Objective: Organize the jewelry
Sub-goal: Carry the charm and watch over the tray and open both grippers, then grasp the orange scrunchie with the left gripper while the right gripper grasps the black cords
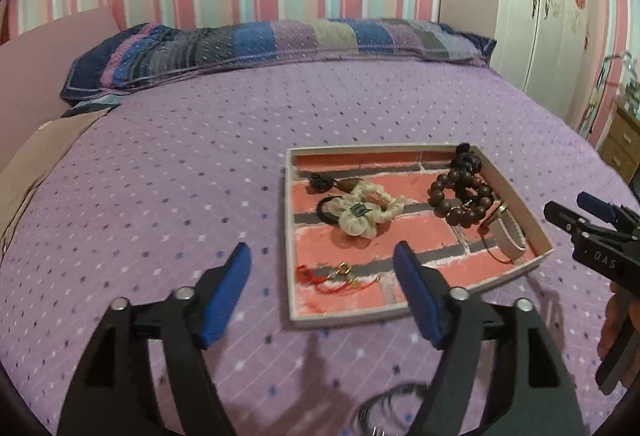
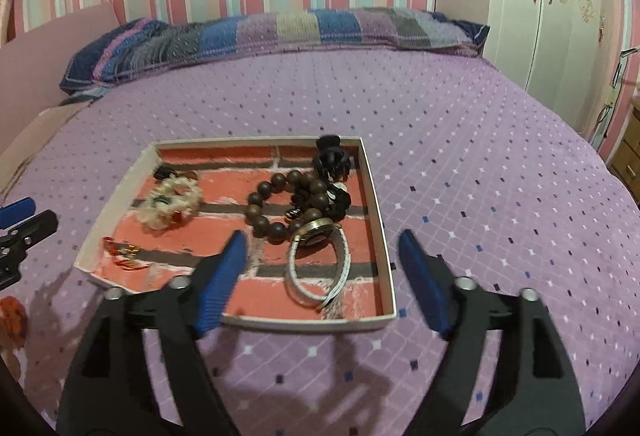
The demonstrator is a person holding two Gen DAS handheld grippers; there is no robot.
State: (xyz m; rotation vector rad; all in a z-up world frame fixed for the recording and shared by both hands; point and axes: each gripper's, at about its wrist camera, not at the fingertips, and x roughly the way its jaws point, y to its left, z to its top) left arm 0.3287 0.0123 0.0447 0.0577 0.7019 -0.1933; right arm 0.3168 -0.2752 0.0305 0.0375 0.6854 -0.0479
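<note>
Jewelry sits in a shallow tray (image 1: 538, 232) on the bed (image 1: 160, 175): bead bracelet (image 2: 280, 207), cream scrunchie (image 1: 368, 211), watch (image 2: 320, 256), red charm (image 1: 340, 276). Left hand-held gripper (image 1: 322, 272) gapes empty, tray ahead and right of it. Right hand-held gripper (image 2: 322, 256) gapes empty too, watch just ahead between its fingers.
</note>
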